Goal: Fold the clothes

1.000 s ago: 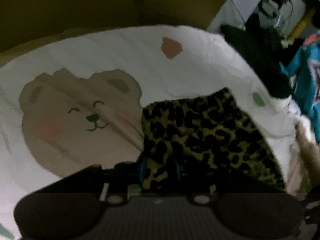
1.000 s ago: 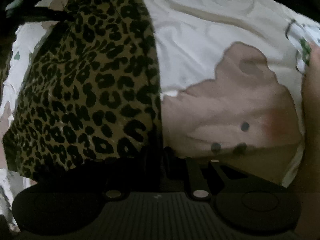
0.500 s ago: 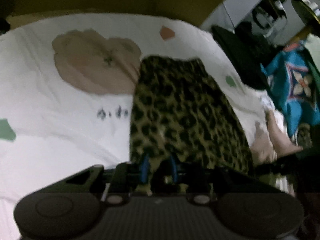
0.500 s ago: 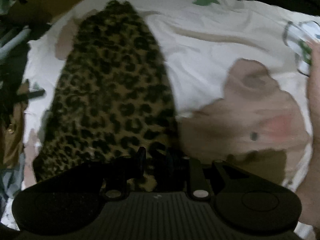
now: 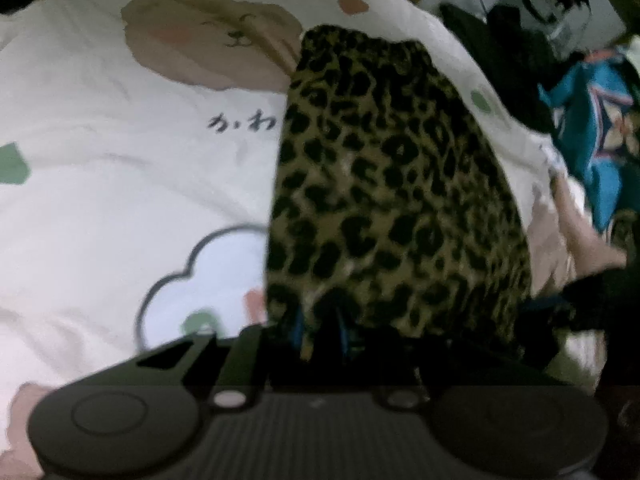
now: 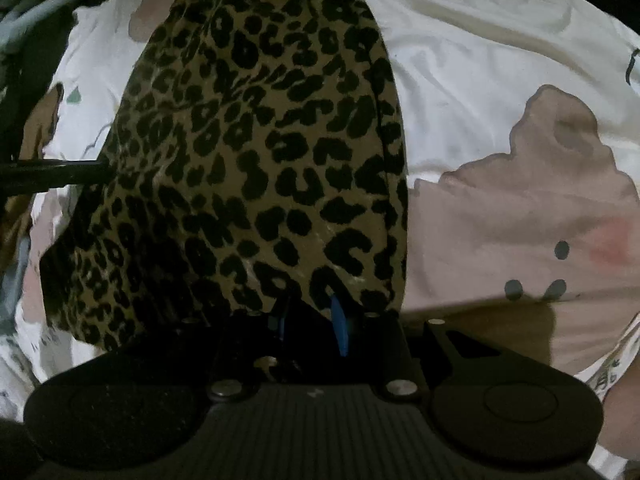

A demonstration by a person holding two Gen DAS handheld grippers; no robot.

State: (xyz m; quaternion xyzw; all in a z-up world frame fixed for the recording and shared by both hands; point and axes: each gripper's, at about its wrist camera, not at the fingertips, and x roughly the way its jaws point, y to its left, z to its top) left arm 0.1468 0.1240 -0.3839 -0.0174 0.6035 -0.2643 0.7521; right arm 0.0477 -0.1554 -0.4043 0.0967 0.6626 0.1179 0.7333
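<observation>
A leopard-print garment [image 5: 396, 200] stretches away from me over a white bedsheet [image 5: 120, 184] printed with bears and clouds. My left gripper [image 5: 320, 328] is shut on its near left corner, and the cloth hangs lifted off the sheet. In the right wrist view the same garment [image 6: 256, 152] fills the centre-left. My right gripper [image 6: 310, 316] is shut on the near right corner, its blue pads [image 6: 339, 328] pinching the fabric. The other gripper's dark body shows at the right of the left wrist view [image 5: 580, 300].
A teal patterned garment [image 5: 592, 132] and dark clothes [image 5: 500, 52] lie off the bed's right side. A bare foot [image 5: 576, 232] rests near the sheet's right edge. A brown bear print [image 6: 520, 220] lies right of the garment.
Both grippers have pulled the garment's near edge up and toward me. More of the sheet's cloud print now shows in the left wrist view, and the garment looks longer and stretched.
</observation>
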